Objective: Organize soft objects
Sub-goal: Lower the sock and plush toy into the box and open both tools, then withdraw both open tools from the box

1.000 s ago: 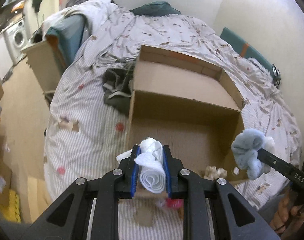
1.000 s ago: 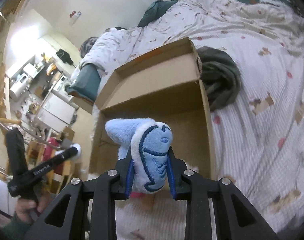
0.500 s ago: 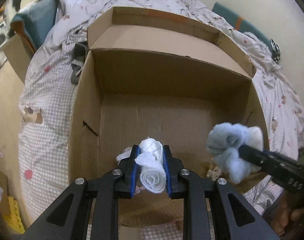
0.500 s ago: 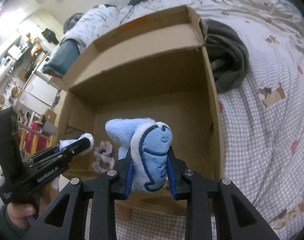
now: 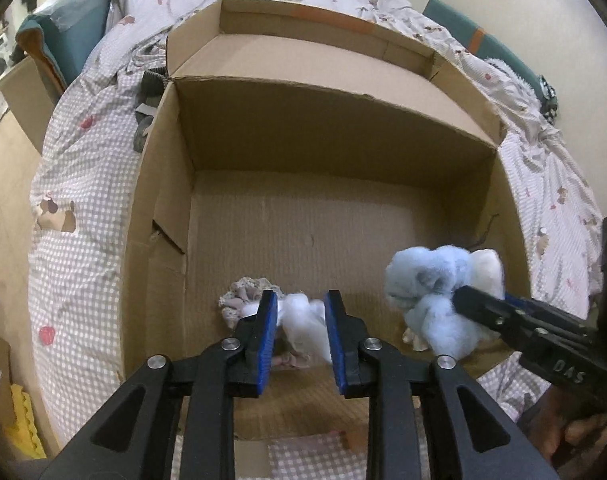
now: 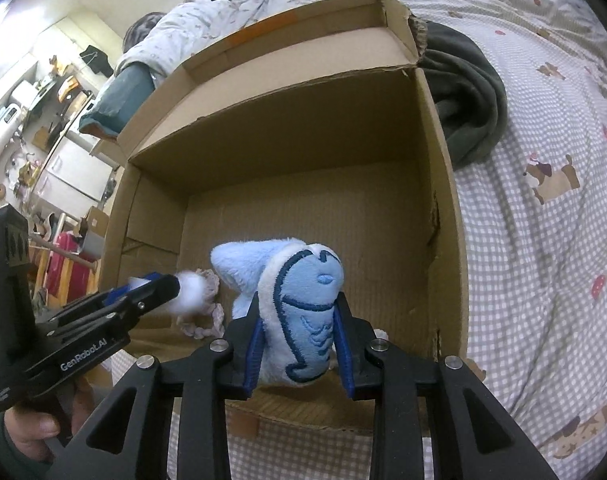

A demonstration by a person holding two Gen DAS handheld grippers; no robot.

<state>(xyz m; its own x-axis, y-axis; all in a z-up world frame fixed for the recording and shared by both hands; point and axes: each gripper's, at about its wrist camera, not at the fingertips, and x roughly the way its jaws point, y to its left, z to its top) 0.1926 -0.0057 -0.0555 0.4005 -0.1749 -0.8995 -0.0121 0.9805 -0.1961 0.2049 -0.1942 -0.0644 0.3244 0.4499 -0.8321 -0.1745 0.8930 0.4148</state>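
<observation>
An open cardboard box stands on the bed; it also shows in the right wrist view. My left gripper has its jaws spread, and the white rolled cloth sits blurred between them, loose over the box floor. In the right wrist view the left gripper shows with the white cloth at its tip. My right gripper is shut on a light blue plush toy, held over the box's near right part. The plush also shows in the left wrist view.
A pale crocheted scrunchie lies on the box floor near the front; it also shows in the right wrist view. A dark grey garment lies on the checked bedspread beside the box. Pillows and a quilt lie behind.
Both grippers have come down into the box. My left gripper's jaws have opened and the white cloth has slipped loose between them. The right gripper still holds the plush.
</observation>
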